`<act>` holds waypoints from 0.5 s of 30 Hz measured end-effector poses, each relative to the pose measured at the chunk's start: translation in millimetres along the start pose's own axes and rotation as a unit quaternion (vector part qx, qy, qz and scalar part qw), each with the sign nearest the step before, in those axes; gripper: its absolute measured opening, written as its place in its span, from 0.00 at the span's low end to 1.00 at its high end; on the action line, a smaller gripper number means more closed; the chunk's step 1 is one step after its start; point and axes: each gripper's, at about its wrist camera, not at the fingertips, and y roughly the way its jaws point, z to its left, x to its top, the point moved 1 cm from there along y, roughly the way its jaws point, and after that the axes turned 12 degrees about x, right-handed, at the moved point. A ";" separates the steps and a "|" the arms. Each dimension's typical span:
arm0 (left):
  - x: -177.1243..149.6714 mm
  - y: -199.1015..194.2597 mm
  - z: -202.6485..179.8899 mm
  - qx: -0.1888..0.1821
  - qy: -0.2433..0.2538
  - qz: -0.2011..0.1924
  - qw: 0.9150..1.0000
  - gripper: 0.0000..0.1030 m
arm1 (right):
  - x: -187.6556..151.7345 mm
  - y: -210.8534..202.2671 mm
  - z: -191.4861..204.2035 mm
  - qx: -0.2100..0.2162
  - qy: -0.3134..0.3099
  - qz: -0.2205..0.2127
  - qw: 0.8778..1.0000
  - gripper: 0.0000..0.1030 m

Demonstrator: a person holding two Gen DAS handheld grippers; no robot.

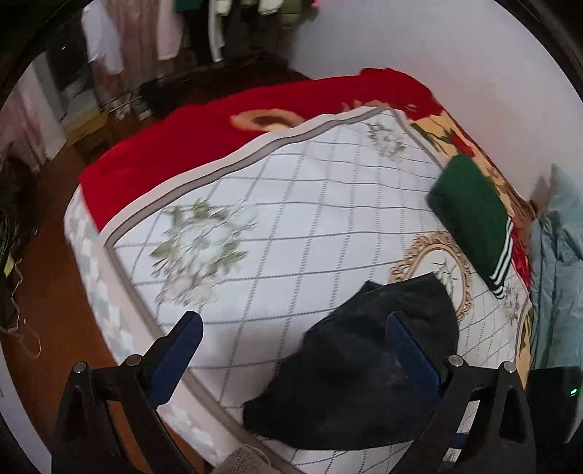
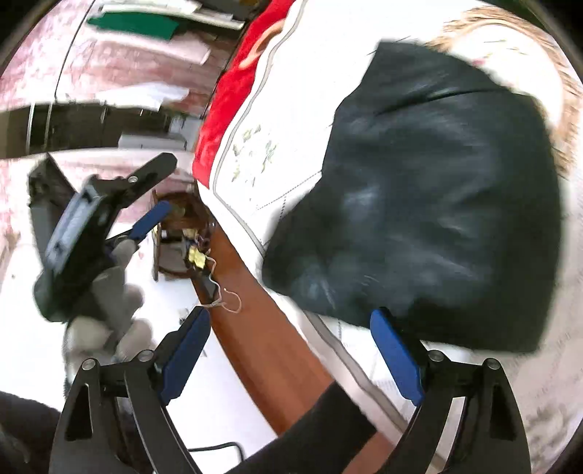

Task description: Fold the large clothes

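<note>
A black garment (image 1: 360,368) lies crumpled on the white quilted bed cover (image 1: 291,226) near the bed's front edge; it also shows in the right wrist view (image 2: 437,197). My left gripper (image 1: 293,328) is open and empty above the bed's edge, its right finger (image 1: 411,350) over the garment. It also shows in the right wrist view (image 2: 160,189), held by a gloved hand to the left of the bed. My right gripper (image 2: 289,328) is open and empty, its right finger (image 2: 395,350) at the garment's near edge.
A folded green garment with striped cuff (image 1: 473,215) lies at the bed's right side. A red blanket (image 1: 204,135) covers the far end. A pale blue garment (image 1: 557,277) lies at the right. Clothes (image 1: 138,32) hang behind. Brown floor (image 1: 47,284) lies left of the bed.
</note>
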 end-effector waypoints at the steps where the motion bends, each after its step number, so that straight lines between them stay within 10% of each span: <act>1: 0.6 2.3 -6.4 -0.005 0.004 0.001 1.000 0.99 | -0.3 -20.1 -7.6 -0.002 0.014 -0.022 1.000 0.88; 3: -0.1 10.8 -18.8 -0.010 0.015 0.005 1.000 0.99 | 5.3 -42.5 -22.7 -0.020 0.030 -0.055 0.998 0.80; 7: -9.3 38.1 -47.2 0.003 0.045 0.027 0.999 0.99 | 51.7 -45.1 -78.5 -0.093 0.093 -0.078 0.988 0.33; 15: -40.4 55.5 -72.6 0.010 0.083 0.067 0.994 0.99 | 83.1 16.3 -137.3 -0.103 0.153 -0.022 0.983 0.20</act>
